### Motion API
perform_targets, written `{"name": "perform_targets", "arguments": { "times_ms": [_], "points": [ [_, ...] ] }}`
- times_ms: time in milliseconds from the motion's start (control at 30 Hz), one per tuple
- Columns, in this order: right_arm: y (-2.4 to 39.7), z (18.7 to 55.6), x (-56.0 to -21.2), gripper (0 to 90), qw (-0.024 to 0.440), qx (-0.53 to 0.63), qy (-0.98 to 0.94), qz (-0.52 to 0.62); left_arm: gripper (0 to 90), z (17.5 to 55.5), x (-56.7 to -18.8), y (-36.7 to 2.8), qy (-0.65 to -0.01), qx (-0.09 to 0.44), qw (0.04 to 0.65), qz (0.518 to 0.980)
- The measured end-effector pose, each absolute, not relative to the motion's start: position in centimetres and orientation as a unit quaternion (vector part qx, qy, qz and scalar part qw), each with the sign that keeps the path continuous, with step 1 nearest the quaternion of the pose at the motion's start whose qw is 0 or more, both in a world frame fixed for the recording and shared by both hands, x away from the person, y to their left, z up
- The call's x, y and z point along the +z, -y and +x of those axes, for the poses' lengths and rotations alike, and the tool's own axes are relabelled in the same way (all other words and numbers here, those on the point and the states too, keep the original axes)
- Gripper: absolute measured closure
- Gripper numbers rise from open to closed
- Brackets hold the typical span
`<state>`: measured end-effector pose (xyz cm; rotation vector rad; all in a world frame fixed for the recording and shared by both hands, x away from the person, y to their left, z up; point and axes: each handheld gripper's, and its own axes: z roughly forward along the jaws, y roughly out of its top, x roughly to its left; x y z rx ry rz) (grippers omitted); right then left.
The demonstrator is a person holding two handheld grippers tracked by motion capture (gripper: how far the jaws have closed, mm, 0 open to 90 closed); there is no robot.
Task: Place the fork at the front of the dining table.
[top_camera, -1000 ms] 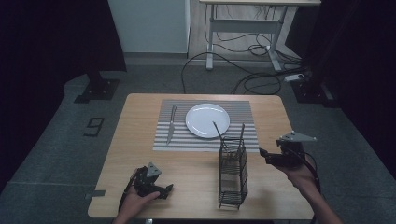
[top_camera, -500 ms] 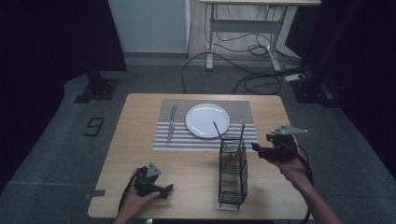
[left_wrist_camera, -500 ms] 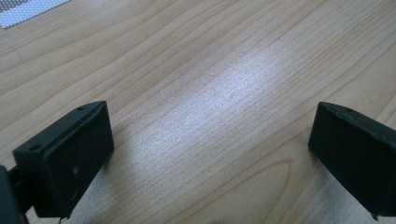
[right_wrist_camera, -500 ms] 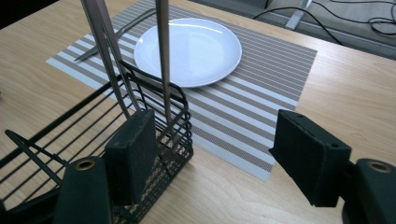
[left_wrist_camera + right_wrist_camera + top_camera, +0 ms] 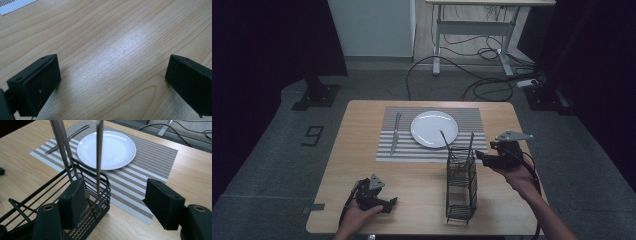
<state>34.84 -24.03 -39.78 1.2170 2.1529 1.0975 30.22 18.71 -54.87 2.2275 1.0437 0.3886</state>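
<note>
step: my right gripper (image 5: 479,156) reaching for handle (image 5: 99,157) in caddy (image 5: 461,190) | jaws part-open, closing, empty | left gripper (image 5: 393,201) wide, idle | next: straddle handle, squeeze

Recording lab or studio: dark curtains (image 5: 267,40), floor cables (image 5: 472,80), metal-legged desk (image 5: 477,30), mock dining table (image 5: 362,165).

Upright utensils (image 5: 99,157) in black wire caddy (image 5: 461,187)

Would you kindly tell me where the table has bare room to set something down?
Free: bare wood left of the placemat, and between the left tool and the wire caddy. Crowded: the placemat, with fork and plate, and by the right tool.
</note>
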Motion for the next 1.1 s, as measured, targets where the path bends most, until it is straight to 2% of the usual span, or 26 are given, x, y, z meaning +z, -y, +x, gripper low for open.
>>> {"name": "perform_targets", "arguments": {
  "times_ms": [433, 900, 1100],
  "points": [
    [22.3, 35.7, -39.6, 35.1, 0.210, 0.400, -0.782, 0.430, 0.0, 30.2, -54.9, -18.7, -0.397, 0.148, 0.320, 0.847],
    [21.5, 36.8, -40.0, 45.7, 0.210, 0.393, -0.787, 0.428, 0.0, 30.2, -54.9, -18.7, -0.397, 0.148, 0.321, 0.847],
    [21.4, 37.3, -40.2, 53.4, 0.210, 0.387, -0.789, 0.428, 0.0, 30.2, -54.9, -18.7, -0.398, 0.148, 0.320, 0.847]
  ]
}}
